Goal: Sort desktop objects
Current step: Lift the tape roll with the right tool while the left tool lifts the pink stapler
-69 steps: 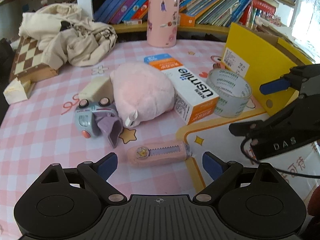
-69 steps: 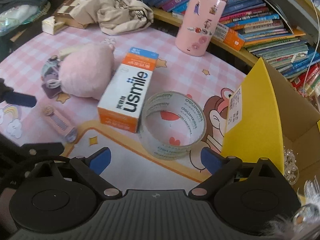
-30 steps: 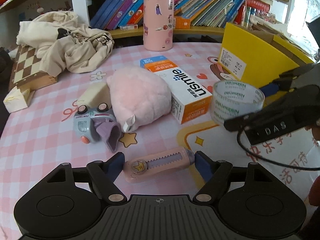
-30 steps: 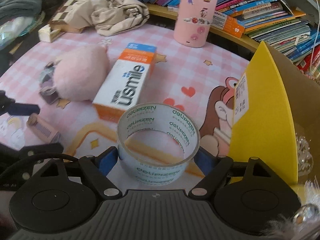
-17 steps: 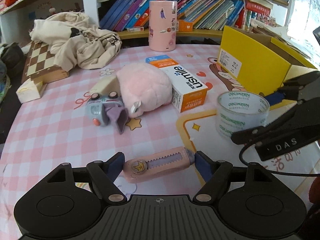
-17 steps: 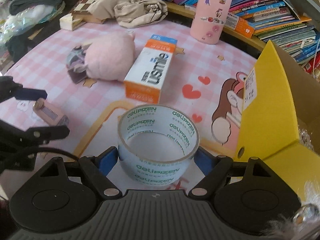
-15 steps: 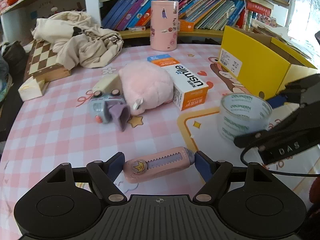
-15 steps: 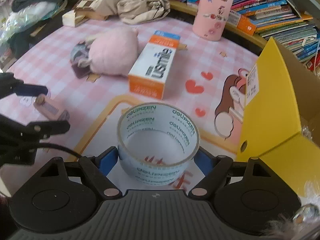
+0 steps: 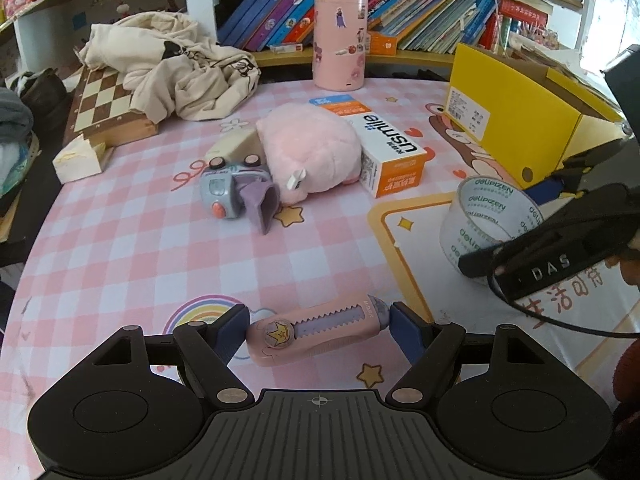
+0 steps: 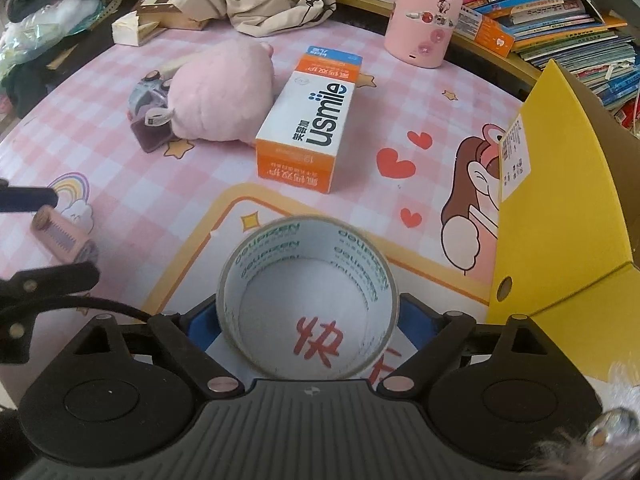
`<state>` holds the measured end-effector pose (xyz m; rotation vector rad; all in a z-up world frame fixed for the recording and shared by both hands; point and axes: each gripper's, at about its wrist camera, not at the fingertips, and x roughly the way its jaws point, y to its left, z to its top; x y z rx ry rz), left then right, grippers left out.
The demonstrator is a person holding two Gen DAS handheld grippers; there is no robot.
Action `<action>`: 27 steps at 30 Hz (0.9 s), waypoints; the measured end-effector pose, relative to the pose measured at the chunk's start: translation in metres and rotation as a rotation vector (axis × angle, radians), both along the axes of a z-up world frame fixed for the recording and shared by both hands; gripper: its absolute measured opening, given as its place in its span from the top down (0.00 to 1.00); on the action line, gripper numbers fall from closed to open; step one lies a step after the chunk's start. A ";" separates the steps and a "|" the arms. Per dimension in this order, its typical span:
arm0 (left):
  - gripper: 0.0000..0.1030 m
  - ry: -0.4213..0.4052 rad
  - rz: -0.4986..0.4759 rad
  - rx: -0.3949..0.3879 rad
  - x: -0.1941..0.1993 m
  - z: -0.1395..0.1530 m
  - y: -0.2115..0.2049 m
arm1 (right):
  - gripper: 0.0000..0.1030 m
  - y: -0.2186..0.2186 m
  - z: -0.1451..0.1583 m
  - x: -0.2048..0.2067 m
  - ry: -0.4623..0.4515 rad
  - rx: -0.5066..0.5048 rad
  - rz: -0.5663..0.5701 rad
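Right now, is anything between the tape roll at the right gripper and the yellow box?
Nothing visible. The tape roll sits between the right gripper's fingers, which have just been opening, and only bare mat lies between it and the yellow box beside it.

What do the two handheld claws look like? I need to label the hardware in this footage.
Both are matte black plastic with a ribbed centre plate, two round discs and silver pivot screws. The left claw and right claw have blue finger pads. From the left view, the right one bears raised "DAS" lettering and a black cable.
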<state>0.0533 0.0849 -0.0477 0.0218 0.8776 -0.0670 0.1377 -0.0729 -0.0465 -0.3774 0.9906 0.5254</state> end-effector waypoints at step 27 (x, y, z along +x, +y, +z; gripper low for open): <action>0.25 -0.055 -0.119 -0.018 -0.003 0.014 -0.013 | 0.19 -0.043 0.031 -0.036 -0.011 0.026 -0.093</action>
